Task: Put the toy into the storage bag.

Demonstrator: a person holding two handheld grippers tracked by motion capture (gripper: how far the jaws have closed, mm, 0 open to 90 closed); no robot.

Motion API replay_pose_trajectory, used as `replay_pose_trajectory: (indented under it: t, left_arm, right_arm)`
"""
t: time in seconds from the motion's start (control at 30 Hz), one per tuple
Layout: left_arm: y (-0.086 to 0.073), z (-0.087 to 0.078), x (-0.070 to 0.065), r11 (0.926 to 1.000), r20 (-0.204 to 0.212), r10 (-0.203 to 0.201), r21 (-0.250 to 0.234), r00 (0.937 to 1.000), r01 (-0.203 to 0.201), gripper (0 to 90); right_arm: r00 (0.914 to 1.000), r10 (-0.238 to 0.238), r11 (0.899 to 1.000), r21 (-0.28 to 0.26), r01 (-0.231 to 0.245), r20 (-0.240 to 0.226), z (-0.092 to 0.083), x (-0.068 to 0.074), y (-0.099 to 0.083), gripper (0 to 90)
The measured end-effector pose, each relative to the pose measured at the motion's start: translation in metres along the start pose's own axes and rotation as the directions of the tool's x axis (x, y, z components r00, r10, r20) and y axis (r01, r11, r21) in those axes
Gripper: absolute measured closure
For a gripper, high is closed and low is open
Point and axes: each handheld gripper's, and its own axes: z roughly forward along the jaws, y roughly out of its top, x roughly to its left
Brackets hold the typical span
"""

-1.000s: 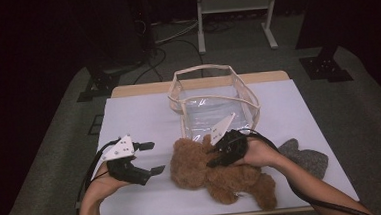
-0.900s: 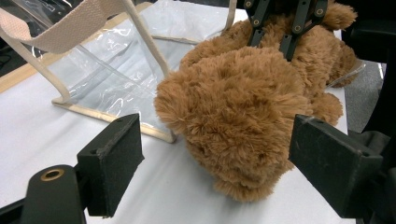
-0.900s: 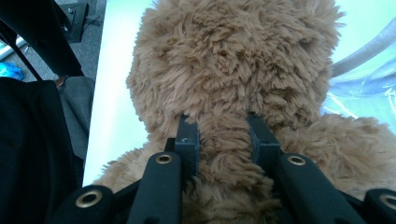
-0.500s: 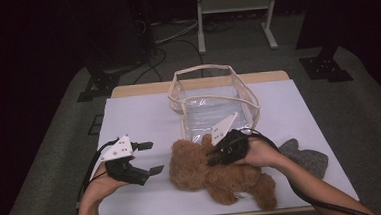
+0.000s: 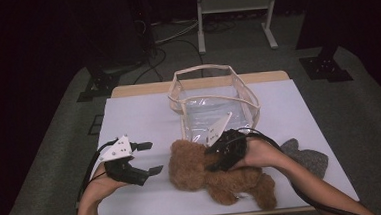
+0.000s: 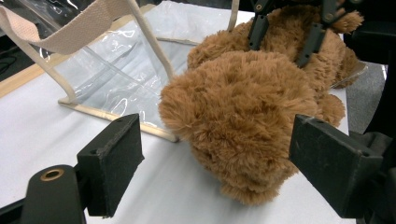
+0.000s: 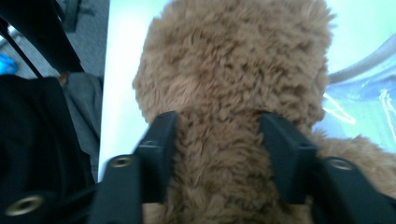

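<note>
A brown plush bear (image 5: 218, 178) is lain on its side on the white table (image 5: 139, 115), with the right gripper (image 5: 221, 161) set about its neck.

In the right gripper view the fuzzy neck (image 7: 215, 140) is seen between the two black jaws, whose pads are pressed into the fur on either side; these jaws have just been opening, the bear remaining between them. In the left gripper view the left gripper (image 6: 219, 172) is shown with its flat, matte pads spread wide, the bear's rounded head (image 6: 238, 116) lying beyond them untouched. From the high view a clear plastic bag (image 5: 213, 103) with beige webbing trim is seen standing just behind the bear, and a grey felt piece (image 5: 309, 158) is seen near the right forearm.
</note>
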Motion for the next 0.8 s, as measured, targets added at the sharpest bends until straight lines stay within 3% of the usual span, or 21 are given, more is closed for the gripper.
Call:
replay_pose_trajectory:
  t: [0.2,0.4,0.6,0.67,0.8]
  left_arm:
    - [0.0,-0.002,0.001,1.0,-0.005,-0.004,-0.002,1.0,0.004,16.3]
    - [0.0,0.001,0.001,1.0,0.001,-0.003,0.006,1.0,0.003,16.3]
    - [0.0,0.001,0.0,1.0,0.002,-0.004,-0.003,1.0,0.004,16.3]
    - [0.0,0.0,0.001,1.0,0.0,-0.004,-0.003,1.0,0.004,16.3]
    - [-0.001,0.0,0.002,1.0,0.0,-0.005,-0.004,1.0,0.005,16.3]
  right_arm:
    - [0.9998,0.009,1.0,-0.01,-0.009,0.02,-0.006,0.003,-0.008,34.6]
    - [0.9992,0.009,1.0,0.008,-0.01,0.038,-0.006,0.006,-0.016,33.3]
    - [0.9977,-0.036,0.998,0.053,0.032,0.058,0.014,0.005,-0.018,50.7]
    - [0.9984,-0.016,0.998,0.064,0.012,0.053,0.016,0.001,-0.018,57.9]
    - [0.9962,-0.047,0.996,0.076,0.041,0.073,0.013,0.003,-0.015,69.7]
